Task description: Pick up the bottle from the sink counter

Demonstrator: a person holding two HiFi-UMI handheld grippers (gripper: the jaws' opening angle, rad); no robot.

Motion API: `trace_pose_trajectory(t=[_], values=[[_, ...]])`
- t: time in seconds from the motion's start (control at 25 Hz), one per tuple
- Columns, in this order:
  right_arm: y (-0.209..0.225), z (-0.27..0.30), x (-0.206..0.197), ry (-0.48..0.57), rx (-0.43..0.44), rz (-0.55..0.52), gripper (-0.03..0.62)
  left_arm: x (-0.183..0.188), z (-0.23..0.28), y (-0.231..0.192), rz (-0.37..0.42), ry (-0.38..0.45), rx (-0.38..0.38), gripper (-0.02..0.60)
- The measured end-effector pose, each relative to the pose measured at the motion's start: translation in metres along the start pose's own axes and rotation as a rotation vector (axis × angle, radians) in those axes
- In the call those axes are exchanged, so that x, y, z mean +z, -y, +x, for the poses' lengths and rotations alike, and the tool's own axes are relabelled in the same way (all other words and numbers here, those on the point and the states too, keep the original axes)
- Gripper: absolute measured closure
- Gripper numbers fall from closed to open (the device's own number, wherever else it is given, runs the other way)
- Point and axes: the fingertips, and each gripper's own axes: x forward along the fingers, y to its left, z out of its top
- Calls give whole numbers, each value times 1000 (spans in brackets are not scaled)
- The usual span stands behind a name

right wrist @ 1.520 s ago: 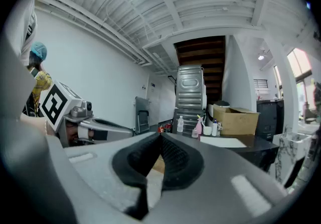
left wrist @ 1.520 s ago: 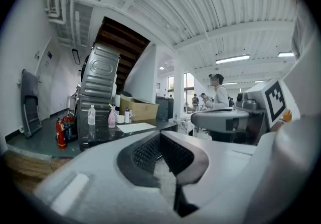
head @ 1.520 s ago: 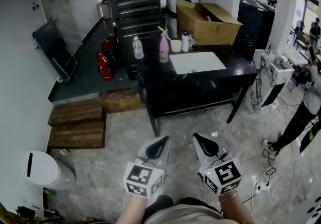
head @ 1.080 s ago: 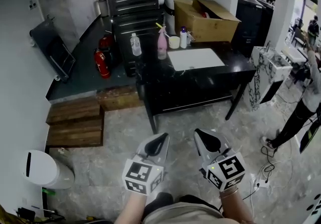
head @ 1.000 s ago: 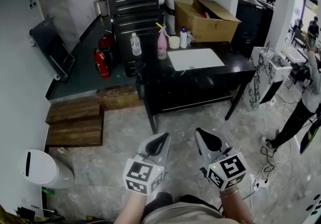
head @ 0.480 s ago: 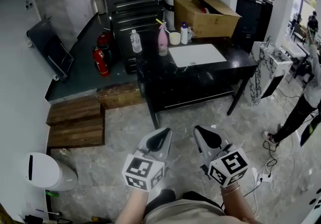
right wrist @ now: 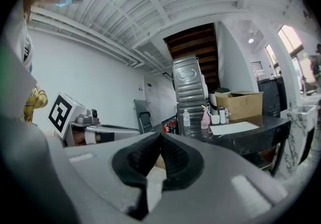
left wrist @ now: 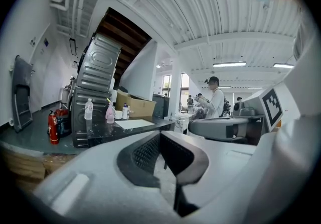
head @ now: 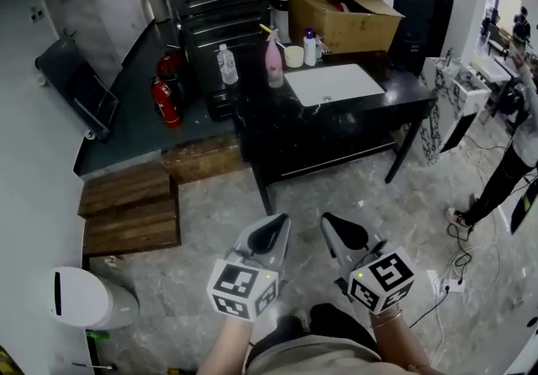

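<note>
The left gripper (head: 276,224) and right gripper (head: 332,224) are travelling side by side, low in front of the person, each with its jaws pressed together on nothing. They are edging closer to the black counter (head: 294,117) than a second ago. The clear bottle (head: 224,64) is standing at the counter's far left corner, just left of the pink spray bottle (head: 274,62). It is well beyond reach, so the approach is probably only starting.

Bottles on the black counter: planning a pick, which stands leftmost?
The clear plastic bottle with white cap; the pink spray bottle and small white bottle stand further right.
</note>
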Motion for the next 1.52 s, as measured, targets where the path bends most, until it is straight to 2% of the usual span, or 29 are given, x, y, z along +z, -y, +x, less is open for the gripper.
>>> trace_pose_trajectory(t=[0.24,0.4,0.56,0.84,0.96,1.12,1.28,1.52], values=[[-3,13,-8,-22,-18,5,591,-9,6,-13,-32,-7,-16,580],[11,24,-8,-16,-35,16,591,-10,16,-25,-41,-7,-10,580],[23,43,-7,-14,-16,17,591,-9,33,-37,-36,-11,-2,580],[69,87,-2,-17,16,16,591,8,81,-70,-19,28,37,580],[93,110,13,0,55,33,591,17,106,-85,-9,25,53,580],[120,138,31,-3,114,0,591,33,139,-105,5,31,91,580],[147,159,29,-24,156,5,591,40,173,-117,-4,38,110,580],[188,176,32,-27,177,8,591,44,214,-128,-14,38,145,580]])
